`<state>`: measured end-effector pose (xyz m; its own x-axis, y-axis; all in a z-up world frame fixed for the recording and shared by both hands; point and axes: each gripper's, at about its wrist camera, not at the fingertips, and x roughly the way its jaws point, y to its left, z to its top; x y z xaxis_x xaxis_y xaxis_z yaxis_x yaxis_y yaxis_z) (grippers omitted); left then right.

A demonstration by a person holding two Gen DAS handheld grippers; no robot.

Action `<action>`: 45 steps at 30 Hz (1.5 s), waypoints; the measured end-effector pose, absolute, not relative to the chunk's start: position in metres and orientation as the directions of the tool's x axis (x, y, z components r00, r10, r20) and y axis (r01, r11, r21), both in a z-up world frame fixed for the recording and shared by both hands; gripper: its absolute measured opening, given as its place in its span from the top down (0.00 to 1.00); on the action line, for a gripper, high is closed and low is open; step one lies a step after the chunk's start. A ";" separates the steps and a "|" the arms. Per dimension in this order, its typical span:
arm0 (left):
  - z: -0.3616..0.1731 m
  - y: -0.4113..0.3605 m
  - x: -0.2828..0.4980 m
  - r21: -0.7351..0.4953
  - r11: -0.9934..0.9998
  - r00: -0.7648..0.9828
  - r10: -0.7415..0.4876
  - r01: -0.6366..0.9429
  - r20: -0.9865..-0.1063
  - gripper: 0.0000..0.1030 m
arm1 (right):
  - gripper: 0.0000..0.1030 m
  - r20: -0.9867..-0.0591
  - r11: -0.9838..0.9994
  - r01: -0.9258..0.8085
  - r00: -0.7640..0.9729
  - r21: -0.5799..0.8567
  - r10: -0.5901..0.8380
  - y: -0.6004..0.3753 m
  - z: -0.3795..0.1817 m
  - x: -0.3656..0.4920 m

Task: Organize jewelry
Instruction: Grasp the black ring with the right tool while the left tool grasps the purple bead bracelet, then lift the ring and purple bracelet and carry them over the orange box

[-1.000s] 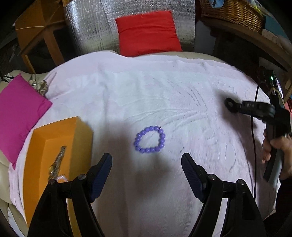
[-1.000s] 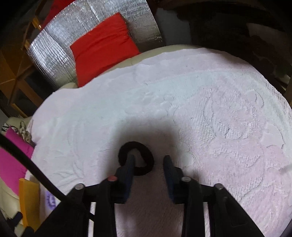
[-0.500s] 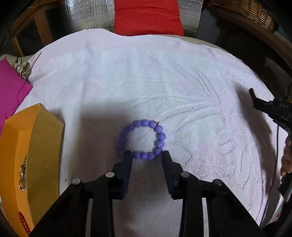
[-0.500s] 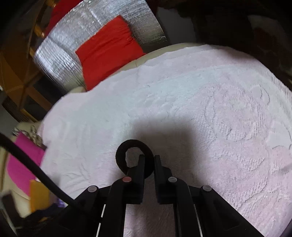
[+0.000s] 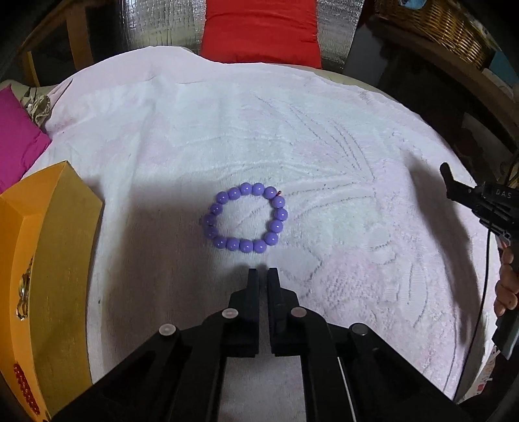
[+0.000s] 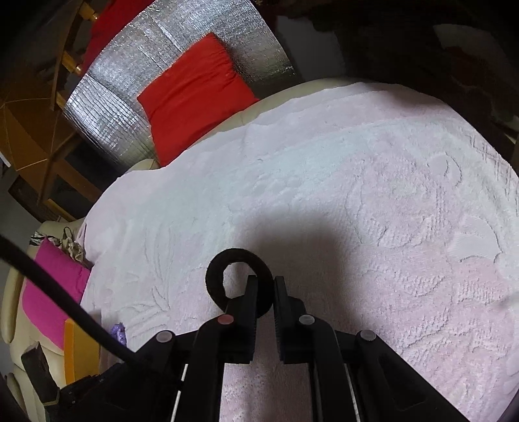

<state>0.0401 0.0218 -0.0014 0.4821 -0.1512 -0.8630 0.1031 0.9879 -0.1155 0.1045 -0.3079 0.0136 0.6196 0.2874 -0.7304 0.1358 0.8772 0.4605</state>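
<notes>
Purple beads form a closed ring, the bracelet, lying flat on the pale pink towel that covers the surface, roughly at the centre of the left wrist view. Left tool: jaws clenched to a narrow slit, tips just short of the bracelet's near edge and apart from it; nothing sits between the jaws. Orange box stands at the left edge of the towel, near the bracelet but clear of it; a gold-coloured piece and a string of red beads lie inside it. Right tool: jaws clenched on the near part of a black fabric ring, which looks like a hair tie; the rest of the loop projects forward and left of the tips, above the towel, with a dark shadow under it. In the left wrist view the right tool's tip shows at the right edge, with part of a hand on its grip. In the right wrist view a little of the bracelet and the box are visible at the lower left. Background: a red cushion leaning on silver foil sheet, a magenta cushion at the left, and a wicker basket at the upper right.
</notes>
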 end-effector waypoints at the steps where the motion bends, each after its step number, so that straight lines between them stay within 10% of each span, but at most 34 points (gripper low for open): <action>1: 0.002 0.021 0.041 -0.112 0.987 0.487 -0.153 0.112 -0.860 0.96 | 0.90 -0.730 0.875 0.139 0.620 0.463 0.288 -0.310 0.014 0.103; 20: 0.001 0.002 0.083 -0.109 0.989 0.495 -0.144 0.098 -0.857 0.82 | 0.90 -0.730 0.875 0.144 0.622 0.463 0.283 -0.323 0.015 0.095; 45: 0.014 -0.016 0.022 0.001 0.993 0.552 -0.066 0.121 -0.831 0.91 | 0.90 -0.705 0.876 0.129 0.652 0.465 0.278 -0.326 0.032 0.081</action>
